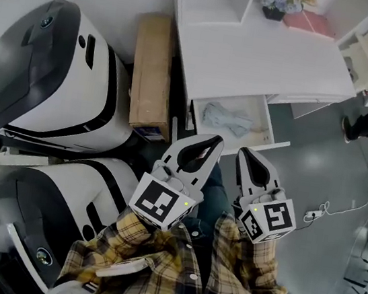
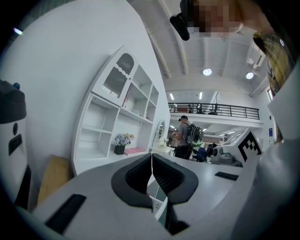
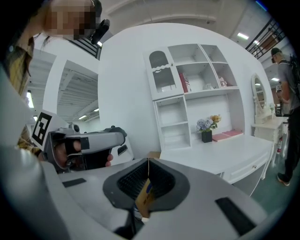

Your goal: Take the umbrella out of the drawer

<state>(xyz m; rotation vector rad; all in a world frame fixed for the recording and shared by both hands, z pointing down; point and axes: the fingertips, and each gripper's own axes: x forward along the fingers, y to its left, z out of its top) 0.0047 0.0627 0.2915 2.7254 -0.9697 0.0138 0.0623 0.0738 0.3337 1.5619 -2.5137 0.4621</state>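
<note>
Head view, left gripper (image 1: 215, 140) closed, empty, right gripper (image 1: 246, 152) closed, empty

Desk (image 1: 251, 57): at one o'clock in the head view I see smooth white painted board with a satin sheen.
Umbrella (image 1: 227, 118): pale grey cloth, crumpled and matt, lying in the white painted drawer (image 1: 272, 145).
Cardboard box (image 1: 152, 70): at eleven o'clock, plain brown cardboard, matt.
Machine shells (image 1: 52, 70): at nine o'clock, glossy white and dark grey plastic.
Left gripper (image 1: 213, 139) and right gripper (image 1: 246, 151): I see pale grey matt plastic; the pads (image 3: 136, 180) are black and ribbed.
Shirt (image 1: 173, 270): at six o'clock, soft plaid woven cloth.
Floor (image 1: 317, 168): at three o'clock, smooth grey, faintly glossy.
</note>
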